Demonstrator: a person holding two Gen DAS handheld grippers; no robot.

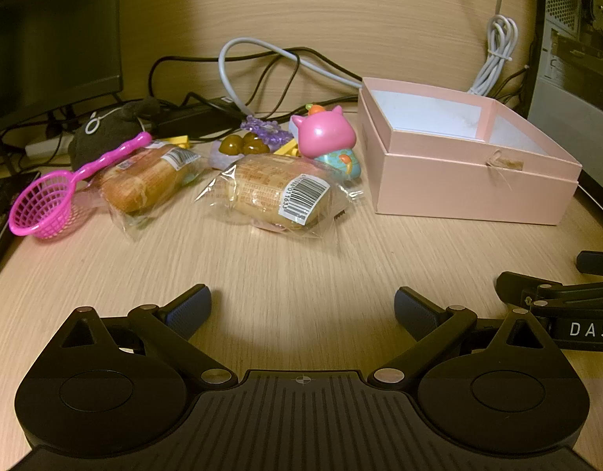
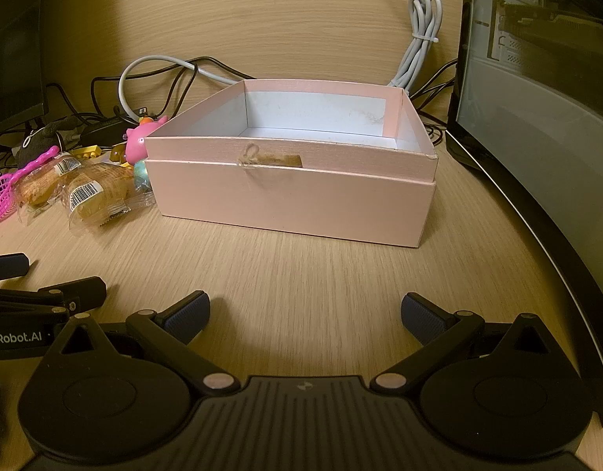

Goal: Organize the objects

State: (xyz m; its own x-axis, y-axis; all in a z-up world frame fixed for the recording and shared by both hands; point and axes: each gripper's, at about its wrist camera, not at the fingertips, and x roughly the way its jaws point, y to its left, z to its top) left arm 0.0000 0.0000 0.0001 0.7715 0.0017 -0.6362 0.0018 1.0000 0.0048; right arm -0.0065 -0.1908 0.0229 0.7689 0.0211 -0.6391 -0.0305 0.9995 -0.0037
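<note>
On desk [image 2: 301,274]: pink box [image 2: 293,200] open, nothing visible inside.

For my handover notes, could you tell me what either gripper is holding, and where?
Nothing: left gripper and right gripper are open above the bare wooden desk.

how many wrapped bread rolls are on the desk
2. One wrapped bread roll lies nearest the pink box, barcode up; the other sits beside the pink strainer. More could hide behind the toys.

We see an office desk: a wood-grain counter [image 1: 301,251], a dark monitor [image 1: 54,31], a computer tower [image 2: 536,59] and tangled cables [image 1: 262,62].
</note>
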